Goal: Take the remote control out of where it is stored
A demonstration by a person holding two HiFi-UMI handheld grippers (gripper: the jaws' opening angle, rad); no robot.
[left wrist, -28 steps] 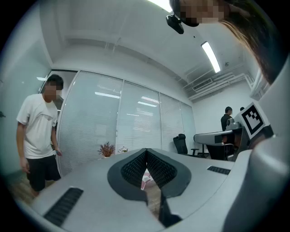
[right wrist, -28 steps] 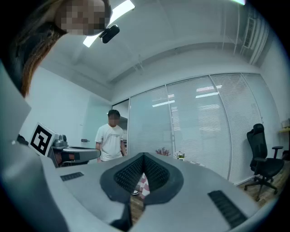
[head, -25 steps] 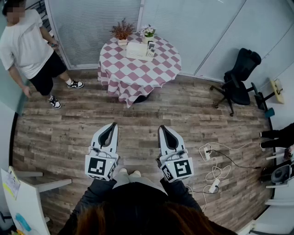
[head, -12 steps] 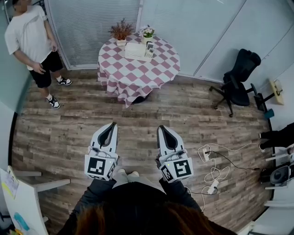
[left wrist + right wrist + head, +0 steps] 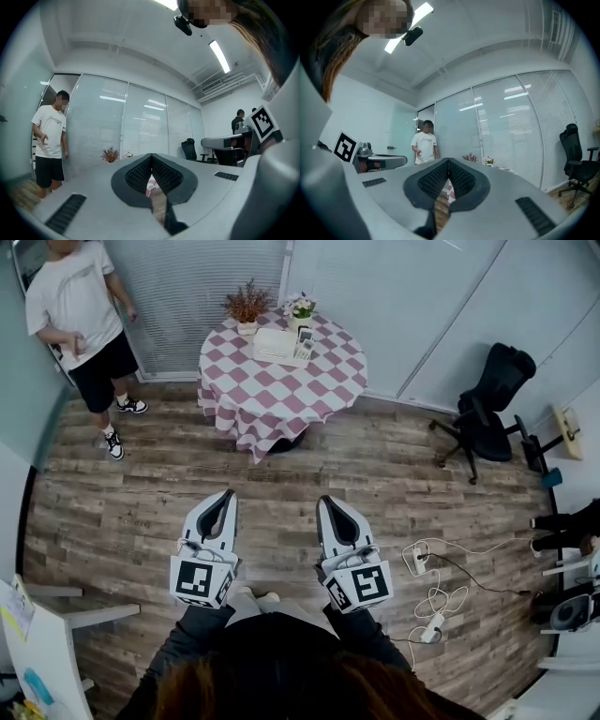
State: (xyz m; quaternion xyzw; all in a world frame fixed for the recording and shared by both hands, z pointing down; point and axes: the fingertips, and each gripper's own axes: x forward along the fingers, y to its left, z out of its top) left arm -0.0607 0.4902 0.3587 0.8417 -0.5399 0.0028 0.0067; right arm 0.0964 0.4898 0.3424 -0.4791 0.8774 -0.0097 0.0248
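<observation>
I have the left hand-held gripper (image 5: 227, 495) and the right hand-held gripper (image 5: 325, 501) side by side above the wooden floor (image 5: 131, 512), each with its jaws pressed together on nothing. Well ahead of both, on the round checked desk (image 5: 281, 395), the remote control (image 5: 306, 337) sits just beside a white box (image 5: 275, 343), too small to make out further. A person (image 5: 80, 315) stands ahead, off to the left gripper's left.

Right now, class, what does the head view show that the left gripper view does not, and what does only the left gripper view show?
Only the head view: the power strip with its white cables, and the white box on the checkered table. Only the left gripper view: the ceiling light and the head camera. Both: the person in a white T-shirt, the black office chair and the reddish potted plant.
</observation>
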